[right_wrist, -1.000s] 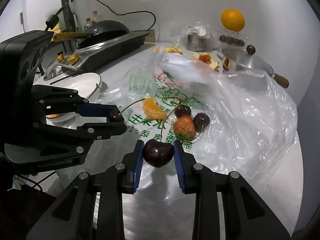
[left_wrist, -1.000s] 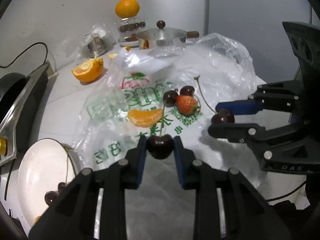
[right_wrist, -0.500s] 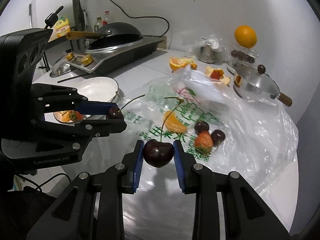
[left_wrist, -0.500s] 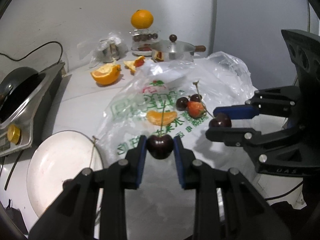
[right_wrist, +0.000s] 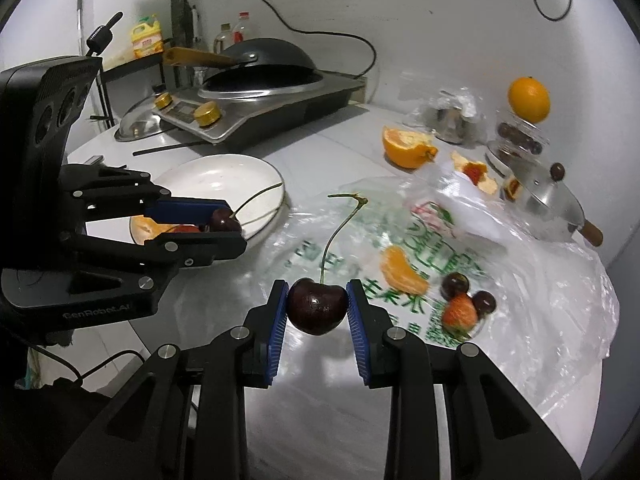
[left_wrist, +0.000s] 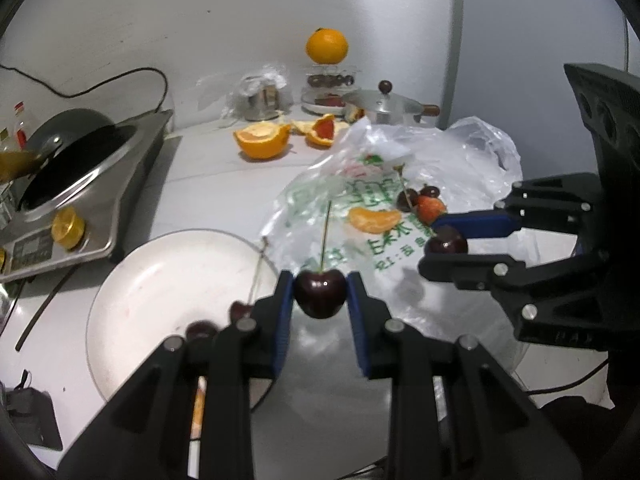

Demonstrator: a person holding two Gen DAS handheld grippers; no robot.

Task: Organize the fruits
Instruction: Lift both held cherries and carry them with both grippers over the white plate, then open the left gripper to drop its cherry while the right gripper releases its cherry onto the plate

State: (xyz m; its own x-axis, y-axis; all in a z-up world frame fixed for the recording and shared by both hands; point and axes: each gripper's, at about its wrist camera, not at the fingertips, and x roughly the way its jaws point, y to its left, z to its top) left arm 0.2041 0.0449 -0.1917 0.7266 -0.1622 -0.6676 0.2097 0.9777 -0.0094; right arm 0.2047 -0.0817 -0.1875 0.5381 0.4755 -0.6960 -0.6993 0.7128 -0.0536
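Note:
My left gripper (left_wrist: 320, 296) is shut on a dark stemmed cherry (left_wrist: 320, 294), held just right of the white plate (left_wrist: 160, 280). Two cherries (left_wrist: 240, 311) lie on that plate. My right gripper (right_wrist: 317, 306) is shut on another dark cherry (right_wrist: 317, 305) with a long stem, above the plastic bag (right_wrist: 520, 280). In the left wrist view the right gripper (left_wrist: 444, 245) shows at the right, the cherry pinched at its tips. In the right wrist view the left gripper (right_wrist: 226, 220) hovers by the plate (right_wrist: 224, 176). On the bag lie an orange segment (right_wrist: 402, 272), a strawberry (right_wrist: 460, 314) and two cherries (right_wrist: 456, 285).
An induction cooker with a black wok (right_wrist: 260, 68) stands behind the plate. At the back are a half orange (left_wrist: 262, 142), peel pieces (left_wrist: 320, 134), a lidded steel pot (left_wrist: 384, 108), a whole orange (left_wrist: 327, 46) on a jar, and a small steel cup (left_wrist: 262, 98).
Both grippers have carried their cherries leftward and a little up, away from the bag toward the white plate. The plate and cooker now fill more of both views.

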